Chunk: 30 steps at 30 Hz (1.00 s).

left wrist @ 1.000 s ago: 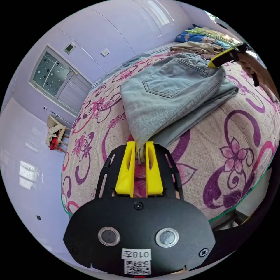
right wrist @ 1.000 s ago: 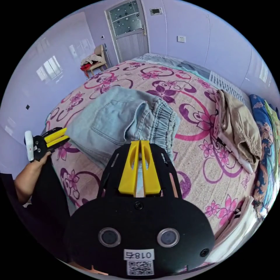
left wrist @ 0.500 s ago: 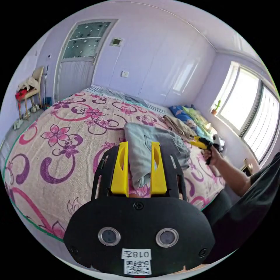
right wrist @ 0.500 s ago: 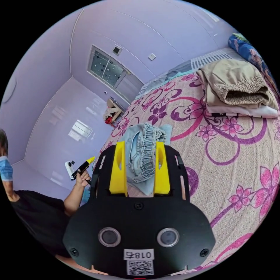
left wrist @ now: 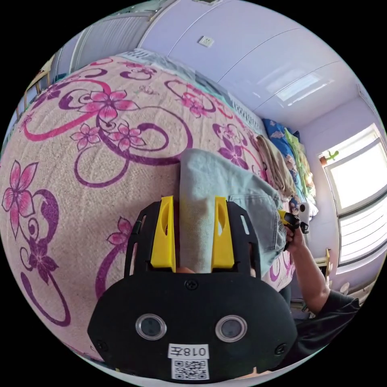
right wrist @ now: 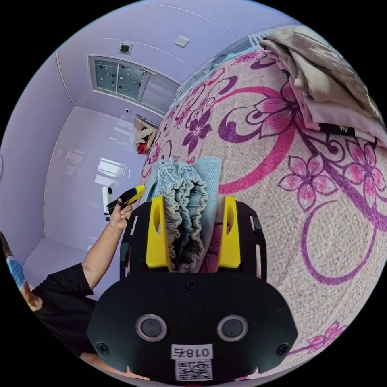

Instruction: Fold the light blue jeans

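The folded light blue denim jeans point(left wrist: 225, 193) lay on the bed's beige cover printed with pink and purple flowers and scrolls point(left wrist: 80, 169), and everything else is placed from them. In the left gripper view, the left gripper point(left wrist: 193, 201) hung over the folded edge of the jeans with its two yellow jaws spread wide, the pale cloth showing between them; whether either jaw touched the cloth could not be told. A back pocket showed on the top layer of the jeans. Beyond the jeans' far side a person's hand point(left wrist: 293, 238) held the other yellow-tipped gripper point(left wrist: 287, 217). Past the jeans, toward the bright window point(left wrist: 354, 177), sat a stack of folded beige clothes point(left wrist: 276, 161).

In the right gripper view, the right gripper point(right wrist: 192, 201) stood at the gathered elastic waistband end of the jeans point(right wrist: 183, 193), its jaws likewise set wide apart with the ruffled band lying between them. To the jeans' other side a hand point(right wrist: 121, 209) gripped the left tool. The beige and pale pink folded pile point(right wrist: 322, 80) rested well apart from the jeans on the same cover.
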Each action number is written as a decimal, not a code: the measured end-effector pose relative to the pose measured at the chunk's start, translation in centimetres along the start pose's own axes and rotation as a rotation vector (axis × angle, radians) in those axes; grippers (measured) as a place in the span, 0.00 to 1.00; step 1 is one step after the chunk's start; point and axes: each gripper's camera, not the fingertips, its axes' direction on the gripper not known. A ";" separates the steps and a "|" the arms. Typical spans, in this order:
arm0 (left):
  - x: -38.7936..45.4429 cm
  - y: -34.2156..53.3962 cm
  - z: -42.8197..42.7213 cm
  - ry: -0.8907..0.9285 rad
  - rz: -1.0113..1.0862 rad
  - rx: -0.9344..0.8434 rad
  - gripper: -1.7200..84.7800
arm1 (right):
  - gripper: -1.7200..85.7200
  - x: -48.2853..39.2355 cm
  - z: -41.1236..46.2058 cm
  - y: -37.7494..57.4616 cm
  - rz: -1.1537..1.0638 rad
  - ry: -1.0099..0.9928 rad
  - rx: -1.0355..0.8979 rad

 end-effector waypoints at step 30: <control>31.8 2.6 -20.8 -0.349 0.885 0.518 0.08 | 0.12 -4.5 -16.5 18.6 -0.251 -0.073 0.690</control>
